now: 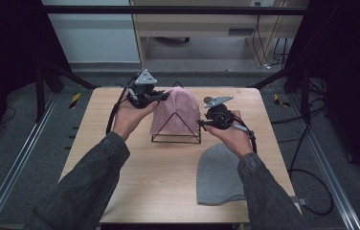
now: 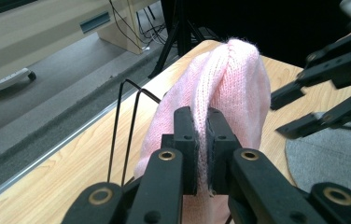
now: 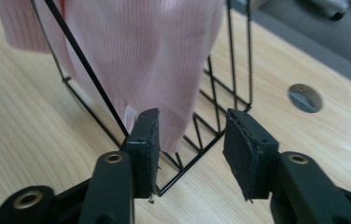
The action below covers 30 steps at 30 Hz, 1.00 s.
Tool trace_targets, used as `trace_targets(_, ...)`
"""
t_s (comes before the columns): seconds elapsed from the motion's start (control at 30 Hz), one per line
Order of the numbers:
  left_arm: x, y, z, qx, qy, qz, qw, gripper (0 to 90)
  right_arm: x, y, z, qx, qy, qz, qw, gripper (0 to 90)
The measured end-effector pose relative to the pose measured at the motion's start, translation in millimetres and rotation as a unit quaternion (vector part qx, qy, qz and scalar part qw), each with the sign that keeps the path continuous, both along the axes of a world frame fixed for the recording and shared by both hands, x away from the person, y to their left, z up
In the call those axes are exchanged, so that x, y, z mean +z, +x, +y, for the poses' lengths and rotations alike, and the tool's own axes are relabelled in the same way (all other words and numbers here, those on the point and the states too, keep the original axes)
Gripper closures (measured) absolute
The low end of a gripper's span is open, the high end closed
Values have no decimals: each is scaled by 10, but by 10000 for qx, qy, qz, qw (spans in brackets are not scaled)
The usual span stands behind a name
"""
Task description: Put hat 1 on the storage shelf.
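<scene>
The left tool [image 2: 201,149] is clenched on a fold of the pink hat [image 2: 229,93], a soft ribbed knit with a rounded crown. The hat is draped over a black wire rack [image 1: 175,132], thin rods forming a triangular frame that stands near the middle of the tabletop [image 1: 144,172], a pale wood-grain surface. The right tool [image 3: 192,149] is released, its 2 padded black jaws spread apart at the rack's lower corner, the left pad just beside the hat's hem. A grey hat [image 1: 219,175], flat and dome-shaped, lies on the tabletop near the right forearm, apart from the rack.
</scene>
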State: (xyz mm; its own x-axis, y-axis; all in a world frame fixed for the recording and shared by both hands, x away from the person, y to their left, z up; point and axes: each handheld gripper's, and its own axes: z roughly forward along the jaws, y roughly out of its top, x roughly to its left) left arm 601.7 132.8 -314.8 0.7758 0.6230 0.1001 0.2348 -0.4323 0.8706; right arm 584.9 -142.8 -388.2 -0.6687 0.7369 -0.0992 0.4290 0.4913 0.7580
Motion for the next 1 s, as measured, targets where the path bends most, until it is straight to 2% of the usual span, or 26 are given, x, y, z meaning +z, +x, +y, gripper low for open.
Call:
trace_targets(0.07, -20, -6, 1, 30, -11, 29, 10000, 852, 16, -28, -18, -18, 19, -24, 10000, 539)
trace_targets(0.17, -82, -51, 9, 78, 45, 113, 9999, 851, 60, -153, -96, -65, 70, -89, 9999, 512)
trace_targets(0.27, -124, -91, 3, 25, 67, 205, 9998, 849, 60, -260, -169, -112, 139, -141, 9997, 498)
trace_targets(0.33, -155, -125, -16, 18, 206, 210, 9996, 847, 32, -326, -219, -148, 130, -129, 9997, 486)
trace_targets(0.6, -271, -202, 44, 172, 323, 307, 9989, 820, -106, -527, -389, -323, 195, -44, 9993, 451)
trace_targets(0.7, -309, -251, 105, 276, 173, 271, 9991, 710, -171, -607, -497, -440, 188, 10, 9989, 439)
trace_targets(0.73, -329, -308, 146, 361, 81, 204, 9991, 674, -184, -624, -523, -505, 203, 19, 9985, 432)
trace_targets(0.8, -333, -338, 171, 391, 30, 164, 9991, 646, -194, -635, -557, -551, 237, 34, 9982, 431)
trace_targets(0.83, -324, -403, 217, 441, -41, 121, 9989, 582, -216, -640, -623, -605, 258, 88, 9978, 419)
trace_targets(0.93, -324, -483, 256, 452, 19, 74, 9989, 476, -240, -621, -698, -720, 235, 193, 9969, 405)
trace_targets(0.97, -368, -585, 318, 468, 74, 104, 9988, 433, -281, -583, -788, -829, 267, 329, 9957, 392)
trace_targets(1.0, -368, -585, 318, 468, 74, 104, 9988, 400, -310, -553, -840, -867, 234, 422, 9951, 383)
